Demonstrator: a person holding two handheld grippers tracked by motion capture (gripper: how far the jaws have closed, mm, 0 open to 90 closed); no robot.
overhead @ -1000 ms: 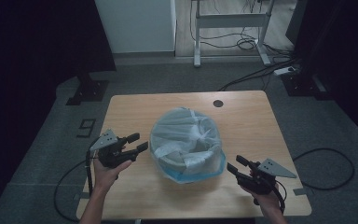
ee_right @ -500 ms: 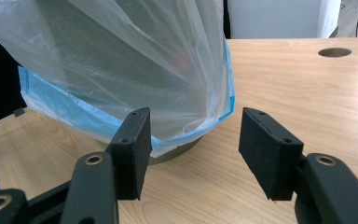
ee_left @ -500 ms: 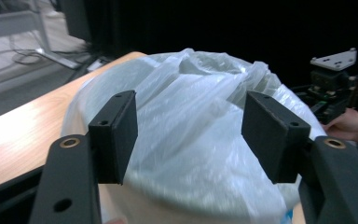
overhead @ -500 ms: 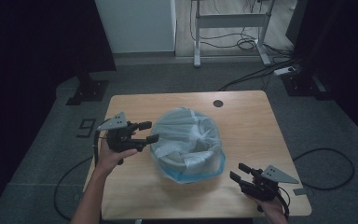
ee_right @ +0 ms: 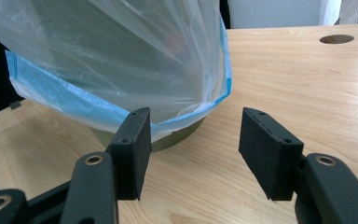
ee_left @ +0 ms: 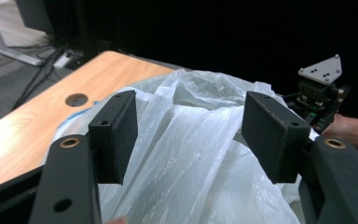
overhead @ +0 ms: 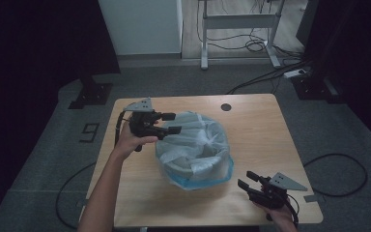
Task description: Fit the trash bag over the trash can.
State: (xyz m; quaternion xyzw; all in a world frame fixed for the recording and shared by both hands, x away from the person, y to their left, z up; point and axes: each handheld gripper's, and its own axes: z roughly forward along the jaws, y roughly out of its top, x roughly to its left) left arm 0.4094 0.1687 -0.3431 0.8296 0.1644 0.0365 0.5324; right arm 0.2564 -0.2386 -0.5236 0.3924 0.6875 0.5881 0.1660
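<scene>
Plastic bag (ee_left: pixel 186 140) seemingly untouched between gaping left tool (ee_left: pixel 191 135).

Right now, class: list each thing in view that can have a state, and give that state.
Left tongs: open, over the bag's top.
Right tongs: open, empty, low by the bin's base.
Plastic bag: lining the bin, crumpled, blue hem draped outside.
Bin: upright on the table.

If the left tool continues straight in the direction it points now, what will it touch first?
Most likely the clear plastic bag: the left tool is open, its jaws either side of the bag's bunched top. Exact depth is unclear.
</scene>
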